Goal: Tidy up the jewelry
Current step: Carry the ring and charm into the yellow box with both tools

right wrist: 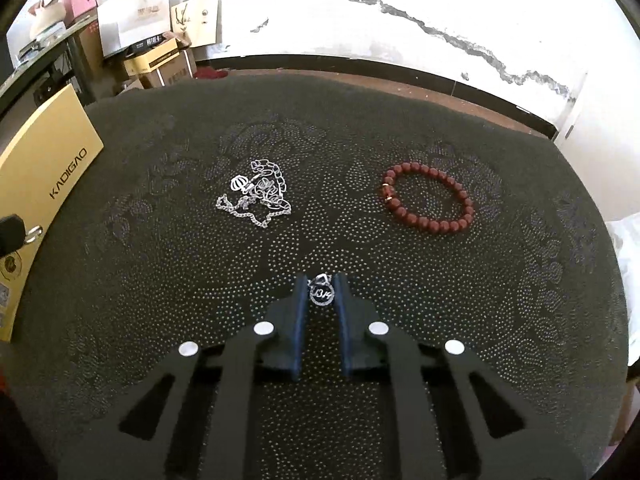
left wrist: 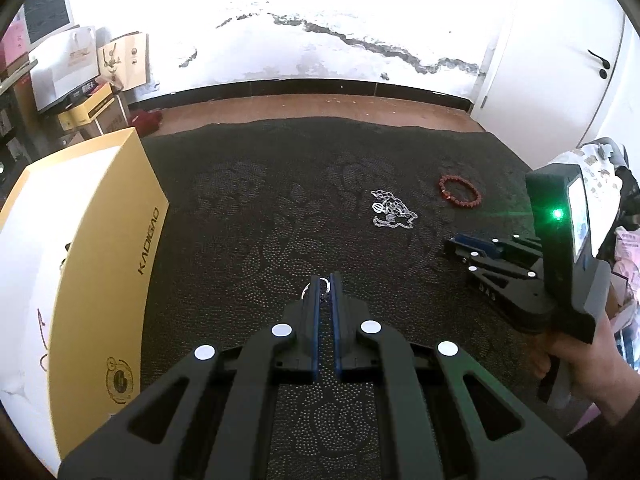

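Note:
In the left wrist view my left gripper (left wrist: 325,280) is shut on a small silver ring (left wrist: 320,289) just above the dark patterned mat (left wrist: 260,208). The right wrist view shows my right gripper (right wrist: 321,280) low over the mat (right wrist: 160,280), shut on a round silver pendant (right wrist: 321,294) that sits between its blue pads. A tangled silver chain (right wrist: 256,192) lies ahead to the left and a dark red bead bracelet (right wrist: 428,200) ahead to the right. Both pieces, the chain (left wrist: 390,210) and the bracelet (left wrist: 460,192), also appear in the left wrist view, beyond the right gripper (left wrist: 452,246).
A yellow box (left wrist: 100,260) marked KADIGAO stands along the mat's left side; its edge (right wrist: 48,168) shows in the right wrist view, with the left gripper's tip (right wrist: 10,232) in front of it. Cartons and bags (right wrist: 160,40) are stacked at the back left. A hand (left wrist: 576,368) holds the right gripper.

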